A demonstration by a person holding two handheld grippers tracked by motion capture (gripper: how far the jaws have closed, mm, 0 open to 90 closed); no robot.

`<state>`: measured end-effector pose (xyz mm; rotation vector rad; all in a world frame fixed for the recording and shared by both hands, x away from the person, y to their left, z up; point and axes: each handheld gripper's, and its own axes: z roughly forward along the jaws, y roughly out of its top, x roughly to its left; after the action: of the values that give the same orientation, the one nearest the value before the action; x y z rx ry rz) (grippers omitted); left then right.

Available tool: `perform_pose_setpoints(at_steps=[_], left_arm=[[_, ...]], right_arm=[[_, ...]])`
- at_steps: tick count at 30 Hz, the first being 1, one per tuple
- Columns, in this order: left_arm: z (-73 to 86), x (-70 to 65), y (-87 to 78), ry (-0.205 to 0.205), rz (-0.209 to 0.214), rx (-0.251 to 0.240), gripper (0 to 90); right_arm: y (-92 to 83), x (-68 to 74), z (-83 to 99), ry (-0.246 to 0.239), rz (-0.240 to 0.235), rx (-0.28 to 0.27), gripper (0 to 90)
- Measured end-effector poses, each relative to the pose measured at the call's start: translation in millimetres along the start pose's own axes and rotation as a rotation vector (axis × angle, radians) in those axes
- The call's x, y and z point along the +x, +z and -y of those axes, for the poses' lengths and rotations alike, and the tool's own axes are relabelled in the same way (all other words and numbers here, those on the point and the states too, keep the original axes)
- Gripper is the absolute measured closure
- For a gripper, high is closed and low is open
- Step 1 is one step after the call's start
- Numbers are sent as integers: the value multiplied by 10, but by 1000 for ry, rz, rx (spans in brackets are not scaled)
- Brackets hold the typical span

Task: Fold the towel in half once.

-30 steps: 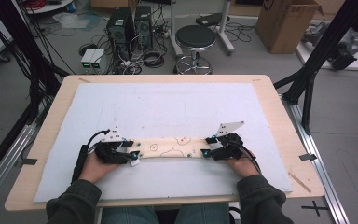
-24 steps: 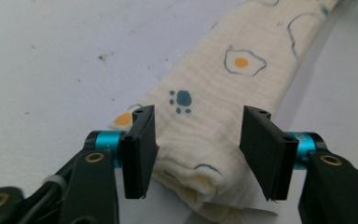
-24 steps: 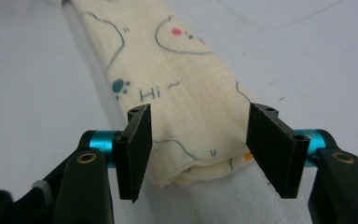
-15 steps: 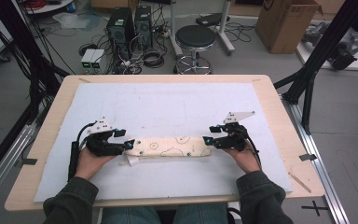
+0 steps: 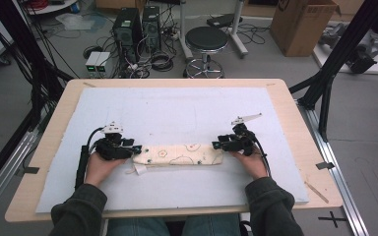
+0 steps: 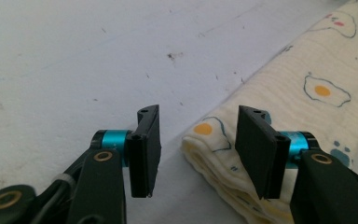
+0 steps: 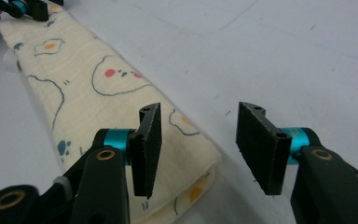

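Folded cloth [image 5: 179,154] lies lengthwise at lower centre of the high view, on the counter's white mat [image 5: 177,113]. Left tongs [image 6: 198,147] stand apart, having just narrowed, at its corner. Right tongs [image 7: 199,144], likewise narrowing, straddle the opposite corner; egg print is legible in both gripper views.

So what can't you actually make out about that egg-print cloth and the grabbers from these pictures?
- Folded cloth: how many layers it has; the stacked edges run off the bottom of both gripper views.
- The small white tag near its left end: any print is too small in the high view.
- Left gripper: whether either of its fingers touches the cloth; the finger hides the spot.
- Right gripper: its body, cut off by the bottom edge.
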<state>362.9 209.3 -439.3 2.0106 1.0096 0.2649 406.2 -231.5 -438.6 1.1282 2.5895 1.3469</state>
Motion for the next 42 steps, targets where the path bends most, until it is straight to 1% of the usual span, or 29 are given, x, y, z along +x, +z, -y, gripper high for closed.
perform_pose_setpoints(at_steps=[2,4,5,6,7,9,10,14,16,20,22,25,27,29,30,31,33,34,37,38,39,42], left_arm=[[9,-7,10,19,9,26,573],[14,-13,21,23,21,37,613],[15,-17,24,25,20,40,628],[16,-19,26,24,22,40,633],[17,-21,24,23,25,41,643],[22,-28,25,21,28,38,670],[22,-25,21,31,35,44,684],[27,-48,22,35,45,38,756],[25,-63,17,43,40,37,777],[11,-92,-14,69,24,36,797],[2,-113,-38,75,14,17,800],[-18,-133,-74,87,-4,-7,805],[-37,-136,-89,86,-10,-23,805],[-60,-143,-92,90,-28,-32,807],[-70,-141,-92,88,-30,-37,807],[-77,-134,-87,86,-33,-42,807],[-94,-111,-76,80,-51,-38,807],[-99,-100,-75,76,-57,-46,808],[-131,-58,-68,50,-59,-68,810],[-148,-46,-64,53,-66,-67,811],[-168,-36,-52,46,-67,-68,810],[-248,-8,-19,43,-79,-69,810]], right_arm=[[31,6,6,5,-5,16,554],[53,13,12,-5,-8,31,605],[63,22,16,-4,-9,43,616],[70,27,17,-11,-5,45,627],[69,26,16,-14,-7,45,656],[70,32,23,-9,-16,52,676],[70,34,23,-10,-19,55,706],[77,54,30,-24,-31,64,780],[72,68,29,-22,-38,70,800],[39,95,17,-35,-50,62,811],[-3,127,0,-49,-49,46,813],[-57,166,-39,-69,-36,42,814],[-82,184,-68,-75,-31,37,815],[-98,205,-101,-83,-23,37,816],[-103,210,-120,-81,-25,36,815],[-105,211,-140,-89,-17,37,816],[-115,210,-183,-88,-10,34,816],[-117,204,-203,-90,-7,29,816],[-102,168,-251,-94,15,28,817],[-97,147,-267,-87,19,21,818],[-90,126,-277,-85,22,14,818],[-58,81,-317,-74,49,15,819]])
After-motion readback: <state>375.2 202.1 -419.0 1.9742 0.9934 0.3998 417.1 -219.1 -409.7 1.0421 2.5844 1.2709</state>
